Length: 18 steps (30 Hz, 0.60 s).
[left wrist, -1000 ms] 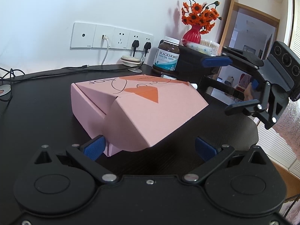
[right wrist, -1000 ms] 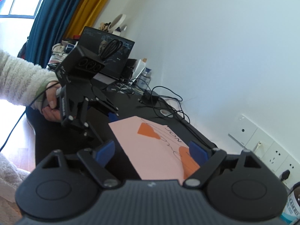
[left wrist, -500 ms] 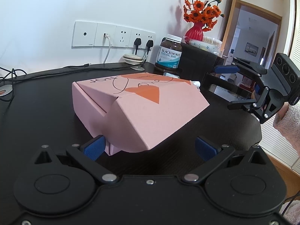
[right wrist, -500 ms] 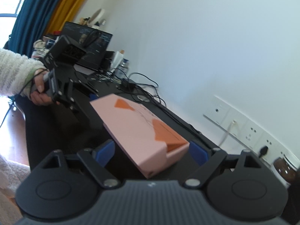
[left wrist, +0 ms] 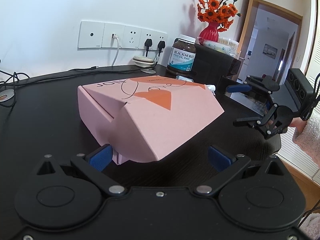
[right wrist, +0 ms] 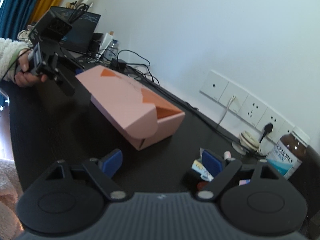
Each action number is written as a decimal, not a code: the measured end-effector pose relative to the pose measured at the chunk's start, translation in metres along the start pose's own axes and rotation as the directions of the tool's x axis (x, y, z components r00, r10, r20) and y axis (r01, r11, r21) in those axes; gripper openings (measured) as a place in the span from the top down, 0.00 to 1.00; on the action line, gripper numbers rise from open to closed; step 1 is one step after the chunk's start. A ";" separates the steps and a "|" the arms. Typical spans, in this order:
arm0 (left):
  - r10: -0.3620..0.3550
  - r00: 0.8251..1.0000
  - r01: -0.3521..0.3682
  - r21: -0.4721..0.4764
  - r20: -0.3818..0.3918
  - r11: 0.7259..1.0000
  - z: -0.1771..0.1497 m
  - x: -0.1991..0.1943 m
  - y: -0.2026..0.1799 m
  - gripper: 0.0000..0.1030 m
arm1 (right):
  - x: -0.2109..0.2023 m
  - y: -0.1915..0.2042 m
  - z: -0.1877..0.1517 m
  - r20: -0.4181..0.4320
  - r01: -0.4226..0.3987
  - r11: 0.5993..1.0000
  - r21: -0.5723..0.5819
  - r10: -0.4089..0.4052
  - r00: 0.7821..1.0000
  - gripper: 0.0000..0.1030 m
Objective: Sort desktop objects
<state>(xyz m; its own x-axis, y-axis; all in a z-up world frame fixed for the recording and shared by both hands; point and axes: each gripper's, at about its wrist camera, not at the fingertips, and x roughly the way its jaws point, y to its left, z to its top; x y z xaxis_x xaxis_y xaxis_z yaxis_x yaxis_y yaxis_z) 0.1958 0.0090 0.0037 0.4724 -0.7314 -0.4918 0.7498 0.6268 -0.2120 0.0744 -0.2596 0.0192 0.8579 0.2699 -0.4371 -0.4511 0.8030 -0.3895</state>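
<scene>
A pink cardboard box (left wrist: 152,112) with orange shapes lies on the black desk (left wrist: 40,120), its lid flap bulging toward me. It also shows in the right wrist view (right wrist: 130,108). My left gripper (left wrist: 160,157) is open, its blue pads either side of the box's near corner, the left pad close to the box. My right gripper (right wrist: 162,162) is open and empty, apart from the box, and appears in the left wrist view (left wrist: 242,104) at the right. The left gripper shows in the right wrist view (right wrist: 66,84) beside the box's far end.
A brown fish-oil bottle (left wrist: 183,55) stands by a black organiser (left wrist: 216,66) with a red vase of orange flowers (left wrist: 210,32). Small items (right wrist: 202,170) lie in a black tray by my right fingers. Cables (left wrist: 60,73), wall sockets (left wrist: 120,36) and a laptop (right wrist: 80,32) line the back.
My right gripper has drawn back and swung right, away from the box, toward the bottle and tray. My left gripper has barely moved. The box stays put.
</scene>
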 end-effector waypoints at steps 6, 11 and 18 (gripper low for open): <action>0.008 1.000 -0.008 -0.009 0.003 1.000 0.000 -0.001 0.001 0.00 | 0.001 0.013 -0.011 0.027 -0.033 0.998 0.057 0.032 0.999 0.15; 0.010 1.000 -0.010 -0.009 0.005 1.000 0.000 -0.002 0.001 0.00 | 0.001 0.008 -0.010 0.029 -0.050 0.992 0.118 0.047 0.998 0.14; 0.009 1.000 -0.009 -0.013 0.008 1.000 -0.001 -0.002 0.003 0.00 | 0.012 0.000 -0.009 -0.024 -0.021 0.979 0.202 0.027 0.999 0.14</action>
<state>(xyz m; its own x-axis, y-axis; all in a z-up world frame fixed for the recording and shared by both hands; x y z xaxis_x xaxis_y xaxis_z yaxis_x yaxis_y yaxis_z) 0.1966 0.0133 0.0029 0.4828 -0.7281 -0.4866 0.7395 0.6366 -0.2187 0.0831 -0.2612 0.0066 0.8393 0.2782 -0.4671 -0.4101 0.8880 -0.2079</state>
